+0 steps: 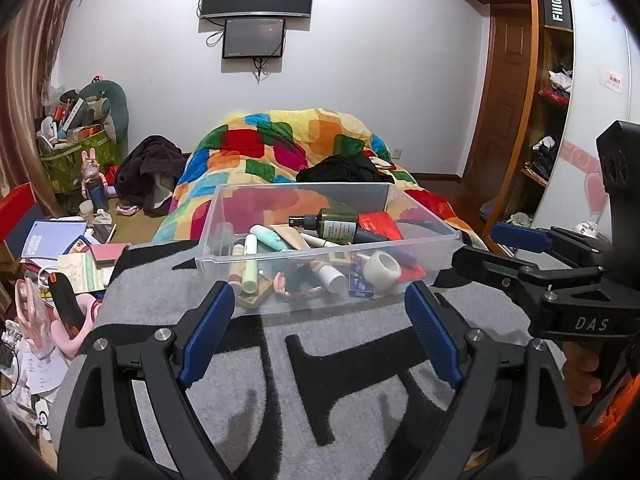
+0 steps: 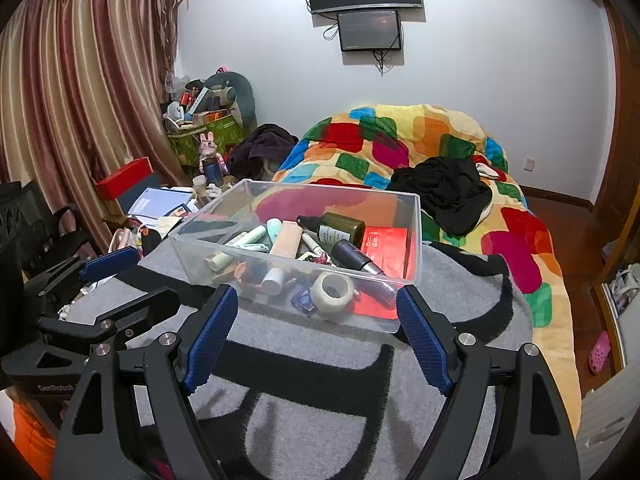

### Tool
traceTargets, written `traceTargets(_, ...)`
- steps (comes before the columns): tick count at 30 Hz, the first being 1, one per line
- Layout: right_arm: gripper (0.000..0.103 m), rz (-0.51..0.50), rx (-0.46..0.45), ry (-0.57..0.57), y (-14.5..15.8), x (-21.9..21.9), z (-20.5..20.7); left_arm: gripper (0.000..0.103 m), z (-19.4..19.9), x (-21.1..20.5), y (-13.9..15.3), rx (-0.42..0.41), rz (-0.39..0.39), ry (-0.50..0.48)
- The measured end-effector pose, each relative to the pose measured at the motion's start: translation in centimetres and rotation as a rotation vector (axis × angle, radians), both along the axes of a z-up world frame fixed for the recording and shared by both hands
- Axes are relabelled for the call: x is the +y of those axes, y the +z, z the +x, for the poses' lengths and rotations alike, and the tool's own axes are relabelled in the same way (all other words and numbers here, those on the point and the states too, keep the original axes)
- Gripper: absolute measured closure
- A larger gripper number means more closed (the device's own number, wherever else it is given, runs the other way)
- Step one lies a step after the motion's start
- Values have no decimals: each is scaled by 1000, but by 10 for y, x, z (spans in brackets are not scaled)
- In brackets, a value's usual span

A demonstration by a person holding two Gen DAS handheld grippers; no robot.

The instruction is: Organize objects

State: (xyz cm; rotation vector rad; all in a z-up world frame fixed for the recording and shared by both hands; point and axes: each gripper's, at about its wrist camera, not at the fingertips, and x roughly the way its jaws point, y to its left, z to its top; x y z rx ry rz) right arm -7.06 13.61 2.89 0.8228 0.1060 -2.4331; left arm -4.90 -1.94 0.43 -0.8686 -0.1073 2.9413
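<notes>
A clear plastic bin point(image 1: 440, 226) stands on a grey and black blanket point(image 1: 360, 380); it also shows in the right wrist view point(image 2: 416, 240). It holds several toiletries: a dark green spray bottle point(image 1: 334, 222) point(image 2: 340, 228), a tape roll point(image 1: 382, 268) point(image 2: 334, 292), a red packet point(image 2: 386, 242), tubes and a white-capped bottle point(image 2: 274, 278). My left gripper point(image 1: 320, 300) is open and empty just before the bin's near wall. My right gripper point(image 2: 316, 304) is open and empty at the bin's near side; it shows at the right of the left wrist view point(image 1: 492, 246).
A colourful patchwork duvet point(image 2: 400, 140) with black clothing point(image 2: 444, 192) lies behind the bin. Cluttered books, boxes and a green basket point(image 2: 216, 128) sit on the left by the curtain point(image 2: 80, 100). A wardrobe point(image 1: 552, 100) stands on the right.
</notes>
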Motion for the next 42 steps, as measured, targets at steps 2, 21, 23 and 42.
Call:
traceTargets(2, 24, 0, -6, 2, -1, -1, -1, 15, -1, -1, -1, -2, 7, 1)
traceTargets(21, 23, -4, -37, 5, -8, -1, -4, 15, -4, -3, -5, -20, 26, 1)
traceTargets(23, 23, -4, -36, 6, -7, -2, -3, 15, -4, -3, -5, -18, 26, 0)
traceTargets(42, 22, -3, -32, 8, -6, -3, -1, 13, -3, -7, -2, -20, 54, 15)
